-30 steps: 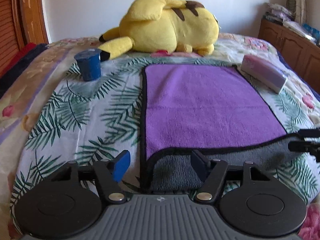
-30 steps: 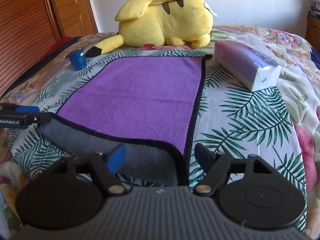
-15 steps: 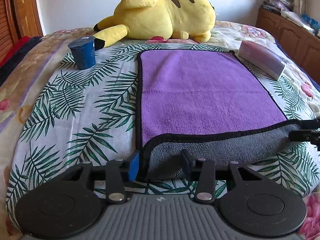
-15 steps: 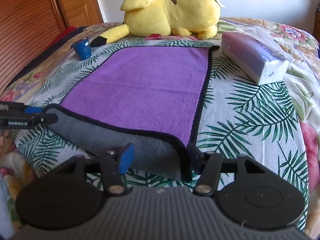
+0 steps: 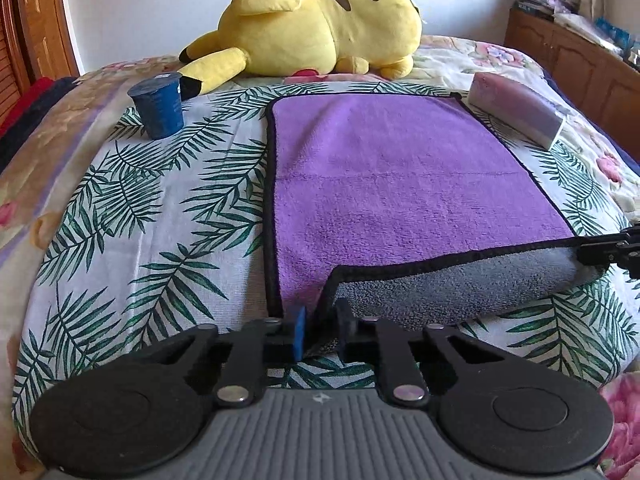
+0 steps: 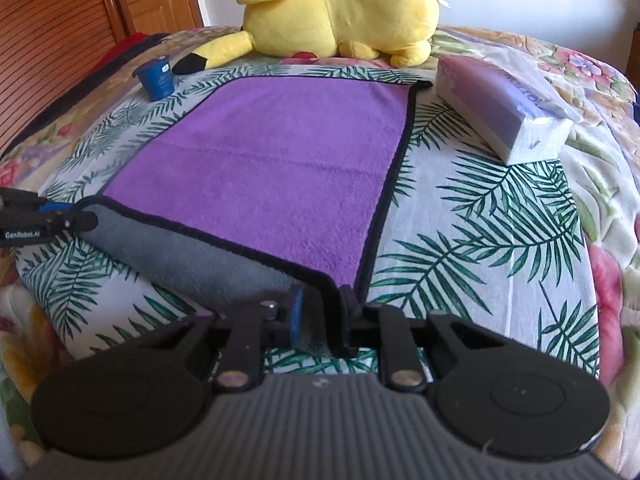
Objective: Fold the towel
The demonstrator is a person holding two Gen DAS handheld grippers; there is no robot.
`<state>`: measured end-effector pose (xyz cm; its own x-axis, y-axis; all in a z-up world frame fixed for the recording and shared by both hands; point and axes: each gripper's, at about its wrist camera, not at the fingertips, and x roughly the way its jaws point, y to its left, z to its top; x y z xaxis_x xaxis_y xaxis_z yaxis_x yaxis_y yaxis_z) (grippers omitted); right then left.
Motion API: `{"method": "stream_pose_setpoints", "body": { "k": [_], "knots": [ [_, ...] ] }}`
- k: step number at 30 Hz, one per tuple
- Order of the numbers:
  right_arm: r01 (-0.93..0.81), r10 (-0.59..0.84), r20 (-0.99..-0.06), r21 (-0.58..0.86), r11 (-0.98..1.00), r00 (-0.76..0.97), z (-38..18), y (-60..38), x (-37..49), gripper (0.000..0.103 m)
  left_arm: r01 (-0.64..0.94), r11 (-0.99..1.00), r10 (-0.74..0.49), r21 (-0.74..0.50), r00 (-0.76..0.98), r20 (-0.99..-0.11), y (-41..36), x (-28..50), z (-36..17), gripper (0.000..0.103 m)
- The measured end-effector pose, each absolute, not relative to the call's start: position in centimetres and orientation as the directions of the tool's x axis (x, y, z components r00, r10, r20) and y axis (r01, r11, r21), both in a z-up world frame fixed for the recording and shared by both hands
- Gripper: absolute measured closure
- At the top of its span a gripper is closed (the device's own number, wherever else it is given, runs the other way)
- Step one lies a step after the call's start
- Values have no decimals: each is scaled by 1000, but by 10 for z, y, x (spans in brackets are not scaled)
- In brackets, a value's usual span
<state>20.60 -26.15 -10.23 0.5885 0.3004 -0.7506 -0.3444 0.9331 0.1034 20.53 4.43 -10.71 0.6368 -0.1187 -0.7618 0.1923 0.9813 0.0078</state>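
the bed point(image 5: 120, 216), in its palm-leaf cover, fills both views edge to edge. the purple towel point(image 5: 400, 184) lies flat across the centre of each frame, black-trimmed, its near edge lifted and rolled over so the grey underside faces up along the lower middle. the yellow plush point(image 5: 320, 24) sprawls at top centre, just past the towel's far edge. the tissue pack point(image 6: 500, 112) sits upper right in the right wrist view, just beside the towel's far corner. the blue cup point(image 5: 158, 106) stands upper left. the left gripper point(image 5: 320, 328), bottom centre, has its jaws nearly closed, pinching the towel's near-left corner. the right gripper point(image 6: 322, 320) is the same, clamped tight on the other near corner.
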Motion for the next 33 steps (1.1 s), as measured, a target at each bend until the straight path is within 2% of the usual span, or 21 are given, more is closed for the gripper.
{"method": "stream_pose_setpoints", "body": {
  "k": [2,4,22,33],
  "knots": [
    [-342,301,-751,106,933,588,-102,-263,206,97,192,981,-119,8,638,-761,44,205,-106,92],
    [-343,307,-746,113,933,590,-102,-264,206,98,189,982,-121,3,641,-758,44,205,-106,95],
    [-329,319,-663,115,937,677,-87,-269,204,100,211,977,-153,7,733,-662,38,191,-65,97],
    [-336,329,-623,111,935,710,-80,-270,203,100,206,978,-147,19,758,-635,37,192,-59,97]
  ]
}}
